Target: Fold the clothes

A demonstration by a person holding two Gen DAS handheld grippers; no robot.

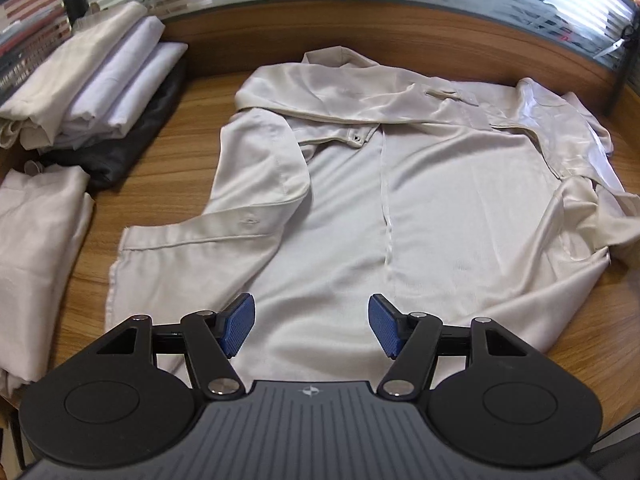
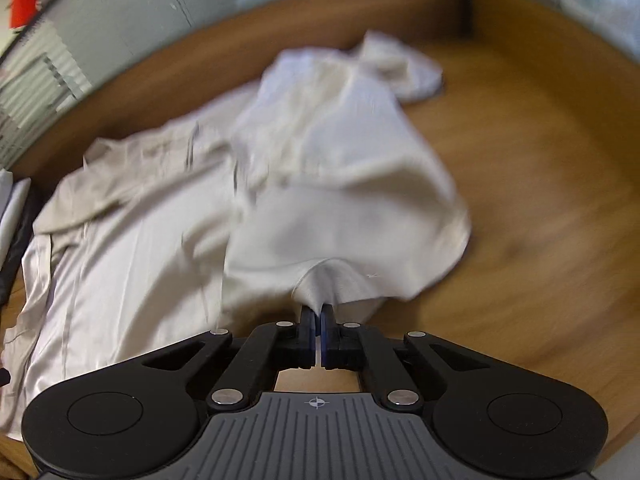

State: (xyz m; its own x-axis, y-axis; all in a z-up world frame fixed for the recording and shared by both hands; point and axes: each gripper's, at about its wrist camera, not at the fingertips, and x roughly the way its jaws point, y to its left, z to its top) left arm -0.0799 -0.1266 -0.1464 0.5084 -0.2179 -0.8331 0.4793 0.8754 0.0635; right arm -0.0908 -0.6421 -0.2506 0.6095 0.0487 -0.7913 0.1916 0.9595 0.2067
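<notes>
Mid-fold: cream shirt (image 1: 420,200) lies spread on desk (image 1: 420,52). Right tongs (image 2: 319,316) pinch what we take for its side hem; left tongs (image 1: 312,326) agape, empty. Next: carry that edge across.

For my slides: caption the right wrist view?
Right gripper shut on cream shirt, lifting a fold over the wooden table.

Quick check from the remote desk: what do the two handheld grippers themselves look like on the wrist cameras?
Both look alike. The left gripper and right gripper have black linkage arms with silver pivot pins, and fingers faced with blue textured pads. Behind them sits a grey ribbed body with a small crosshair mark, flanked by round black housings. No cables, hands or sleeves show.
</notes>
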